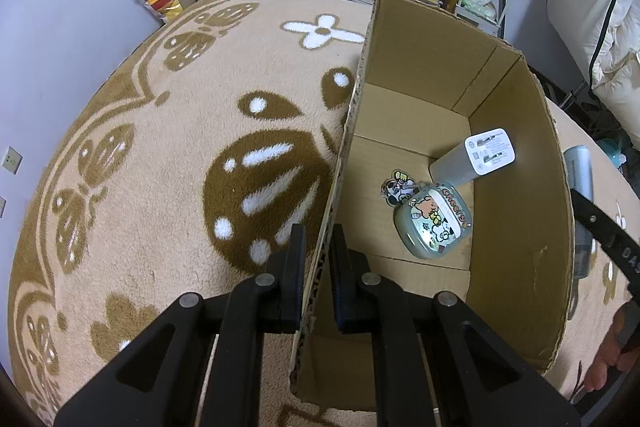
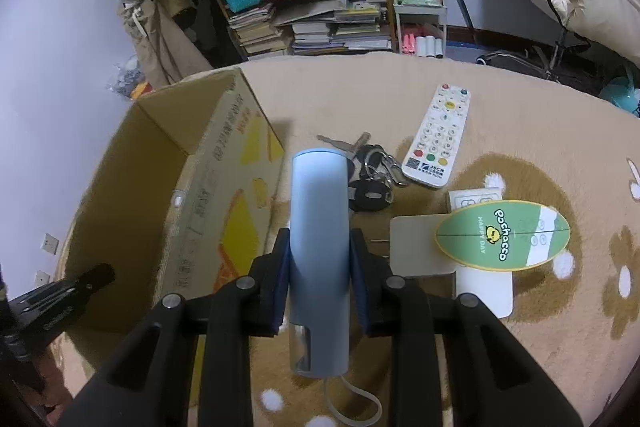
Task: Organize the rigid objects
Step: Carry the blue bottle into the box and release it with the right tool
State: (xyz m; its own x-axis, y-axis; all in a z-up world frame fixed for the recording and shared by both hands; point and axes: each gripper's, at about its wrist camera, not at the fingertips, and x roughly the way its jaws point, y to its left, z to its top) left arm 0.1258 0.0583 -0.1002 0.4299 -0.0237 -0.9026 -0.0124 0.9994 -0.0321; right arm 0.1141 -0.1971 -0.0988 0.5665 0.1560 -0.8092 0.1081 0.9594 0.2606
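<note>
a beige rug (image 1: 168, 163) with brown butterflies and white flowers is spread under everything. on it a cardboard box (image 1: 520, 211) is set open at the top, seen from the left wrist view down to its floor and from the right wrist view by its printed outer wall (image 2: 224, 203).

the left gripper (image 1: 316, 251) is closed on the box's left wall, with one finger outside and the other inside, the cardboard edge pinched between them. the right gripper (image 2: 320, 259) is closed around a pale blue cylinder (image 2: 318, 259), which is held lengthwise between the fingers, just right of the box and above the rug; a thin loop of cord is seen at its near end. the same cylinder (image 1: 578, 187) is glimpsed beyond the box's right wall in the left wrist view.

inside the box, a white charger (image 1: 476, 157) is leaned against the far right corner, and a round clear case with cartoon stickers (image 1: 434, 221) is laid just in front of it, touching a small charm (image 1: 396, 187) at its left.

outside the box, on the rug, a white remote (image 2: 438, 137) is laid well ahead of the right gripper. a bunch of keys (image 2: 370, 173) is found between the remote and the cylinder. nearer, a green oval stand (image 2: 502, 237) is seen over a flat white device (image 2: 484, 291), with a beige card (image 2: 416, 247) beside it.
</note>
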